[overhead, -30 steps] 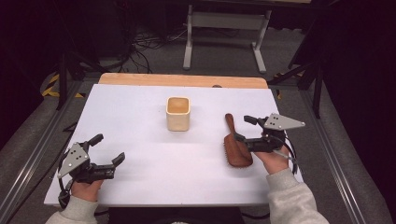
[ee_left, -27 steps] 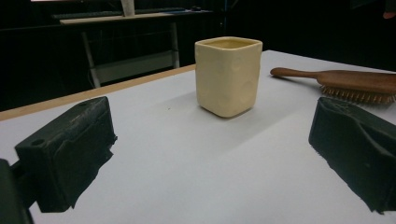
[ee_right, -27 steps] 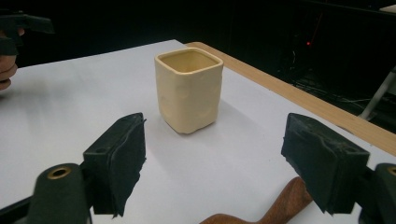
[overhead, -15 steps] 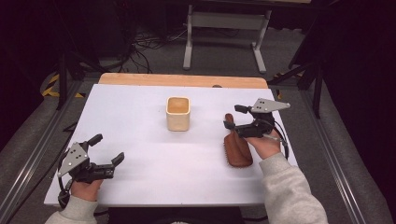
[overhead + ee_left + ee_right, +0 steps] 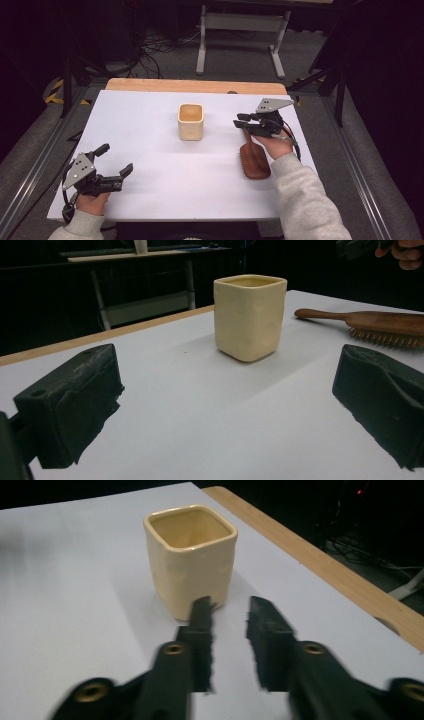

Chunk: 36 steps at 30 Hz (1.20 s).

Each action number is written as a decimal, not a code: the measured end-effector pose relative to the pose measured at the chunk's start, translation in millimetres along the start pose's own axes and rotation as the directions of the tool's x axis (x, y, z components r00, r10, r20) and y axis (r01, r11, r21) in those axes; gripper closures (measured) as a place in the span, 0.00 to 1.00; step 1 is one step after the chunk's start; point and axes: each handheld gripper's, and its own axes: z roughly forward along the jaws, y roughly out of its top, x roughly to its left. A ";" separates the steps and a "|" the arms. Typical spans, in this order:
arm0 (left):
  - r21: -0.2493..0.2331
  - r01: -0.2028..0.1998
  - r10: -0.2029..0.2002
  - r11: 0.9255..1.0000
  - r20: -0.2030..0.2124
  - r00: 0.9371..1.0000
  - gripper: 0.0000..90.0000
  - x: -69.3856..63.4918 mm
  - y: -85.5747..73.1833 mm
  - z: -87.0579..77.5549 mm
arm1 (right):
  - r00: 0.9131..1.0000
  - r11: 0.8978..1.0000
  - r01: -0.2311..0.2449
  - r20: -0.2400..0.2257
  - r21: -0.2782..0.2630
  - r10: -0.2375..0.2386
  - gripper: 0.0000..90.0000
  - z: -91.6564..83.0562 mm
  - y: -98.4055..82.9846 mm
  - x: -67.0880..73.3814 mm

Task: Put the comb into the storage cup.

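The hairbrush (image 5: 380,327) runs off the left gripper view's right edge; right tongs (image 5: 230,611) look motion-blurred

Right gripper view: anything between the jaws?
No: the right gripper has narrow, empty jaws, with the cream cup standing beyond their tips on the white table.

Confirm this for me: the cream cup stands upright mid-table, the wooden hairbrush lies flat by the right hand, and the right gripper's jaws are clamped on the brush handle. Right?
Not quite. The right gripper holds nothing: the right gripper view shows its jaws narrowed, having just been closing, with only bare table between them, pointing at the cup. The cup is upright, and the hairbrush lies flat by the right hand.
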 end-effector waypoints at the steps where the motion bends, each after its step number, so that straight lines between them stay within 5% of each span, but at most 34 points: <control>1: -0.003 0.000 0.000 1.000 0.000 1.000 0.00 -0.1 -0.1 0.1 | 1.000 1.000 -0.004 -0.010 0.011 0.004 0.92 1.9 0.5 -1.3; 2: -0.001 -0.001 0.001 1.000 -0.001 1.000 0.00 -0.2 -0.1 0.1 | 1.000 1.000 -0.010 -0.018 0.022 0.011 1.00 3.4 1.5 -2.3; 15: -0.003 -0.006 0.006 1.000 0.001 1.000 0.00 0.2 -0.7 0.3 | 0.996 0.984 0.091 -0.023 0.153 -0.089 1.00 22.1 15.6 -17.3; 29: 0.003 -0.012 0.012 1.000 0.002 1.000 0.01 0.4 -1.4 0.8 | 0.994 0.922 0.107 -0.010 0.371 -0.112 1.00 58.5 -4.8 -30.4; 36: 0.005 -0.012 0.012 1.000 0.002 1.000 0.01 0.6 -1.8 1.1 | 0.995 0.896 0.097 -0.010 0.432 -0.103 1.00 67.2 -15.1 -36.3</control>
